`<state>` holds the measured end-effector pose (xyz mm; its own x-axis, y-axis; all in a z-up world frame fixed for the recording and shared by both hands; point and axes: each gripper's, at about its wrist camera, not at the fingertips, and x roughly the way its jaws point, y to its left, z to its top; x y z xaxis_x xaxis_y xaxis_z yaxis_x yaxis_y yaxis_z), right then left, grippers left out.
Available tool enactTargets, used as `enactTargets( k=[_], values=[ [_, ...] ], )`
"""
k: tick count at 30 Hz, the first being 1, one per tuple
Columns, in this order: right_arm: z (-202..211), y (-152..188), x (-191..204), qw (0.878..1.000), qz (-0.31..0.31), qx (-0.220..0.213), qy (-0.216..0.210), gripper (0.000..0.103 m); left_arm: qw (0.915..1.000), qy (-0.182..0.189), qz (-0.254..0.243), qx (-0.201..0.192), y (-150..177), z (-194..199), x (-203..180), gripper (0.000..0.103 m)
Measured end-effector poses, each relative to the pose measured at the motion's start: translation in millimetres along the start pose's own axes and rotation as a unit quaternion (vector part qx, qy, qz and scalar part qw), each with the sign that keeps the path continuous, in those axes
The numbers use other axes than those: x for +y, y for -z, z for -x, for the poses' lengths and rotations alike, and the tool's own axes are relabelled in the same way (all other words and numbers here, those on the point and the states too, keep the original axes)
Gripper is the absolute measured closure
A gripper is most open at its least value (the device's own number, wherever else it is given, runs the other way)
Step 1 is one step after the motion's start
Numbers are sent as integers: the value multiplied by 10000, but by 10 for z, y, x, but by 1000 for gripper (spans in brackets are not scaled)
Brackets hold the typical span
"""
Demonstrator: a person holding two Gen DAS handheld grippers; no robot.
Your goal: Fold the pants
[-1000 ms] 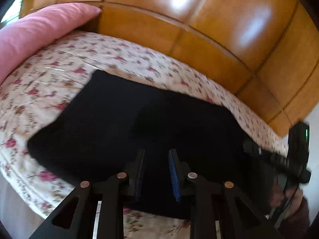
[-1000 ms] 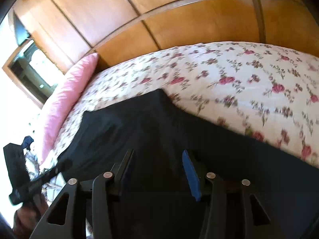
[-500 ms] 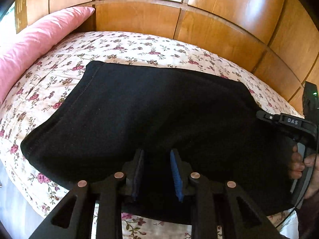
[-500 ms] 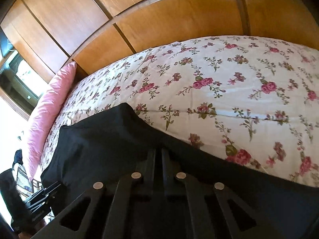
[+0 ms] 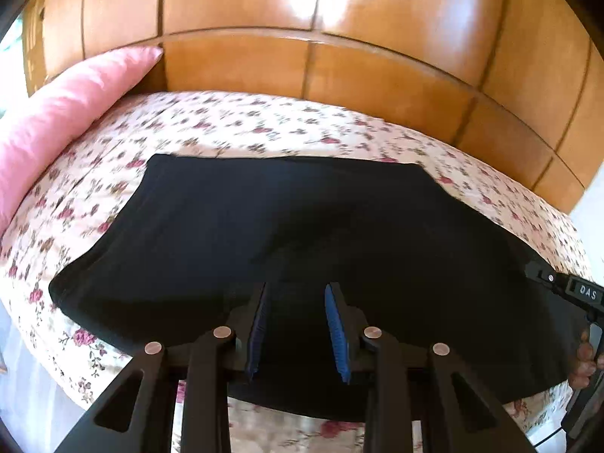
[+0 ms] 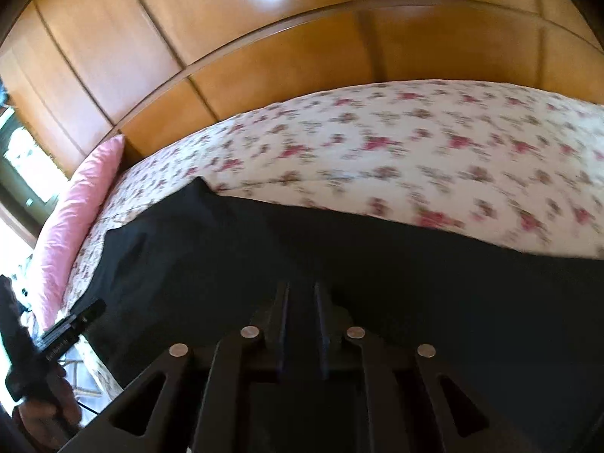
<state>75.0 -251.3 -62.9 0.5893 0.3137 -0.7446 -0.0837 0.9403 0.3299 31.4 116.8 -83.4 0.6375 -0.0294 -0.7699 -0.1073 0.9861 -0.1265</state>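
Observation:
Black pants (image 5: 264, 226) lie spread flat on the floral bedspread (image 5: 264, 124), folded into a wide dark shape. My left gripper (image 5: 298, 294) is open, its blue pads apart just above the near edge of the pants, holding nothing. My right gripper (image 6: 302, 290) has its fingers nearly together over the pants (image 6: 377, 264); cloth between them is too dark to make out. The right gripper's body shows at the right edge of the left wrist view (image 5: 581, 294), and the left gripper's body shows at the lower left of the right wrist view (image 6: 68, 328).
A pink pillow (image 5: 56, 113) lies at the left end of the bed against the wooden headboard wall (image 5: 302, 19). The bed's near edge drops off just below the pants. The floral bedspread (image 6: 415, 151) stretches beyond the pants.
The right gripper closed from wide open to nearly shut. Both views pulled back and tilted up slightly, with the pants now lying flatter. The left gripper opened a bit wider.

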Motion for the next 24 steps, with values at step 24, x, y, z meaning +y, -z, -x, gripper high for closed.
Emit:
enactTargets(
  k=[24],
  values=[
    [794, 463, -1536, 9807, -1662, -572, 857, 84, 9946, 620, -695, 452, 166, -312, -754, 72]
  ],
)
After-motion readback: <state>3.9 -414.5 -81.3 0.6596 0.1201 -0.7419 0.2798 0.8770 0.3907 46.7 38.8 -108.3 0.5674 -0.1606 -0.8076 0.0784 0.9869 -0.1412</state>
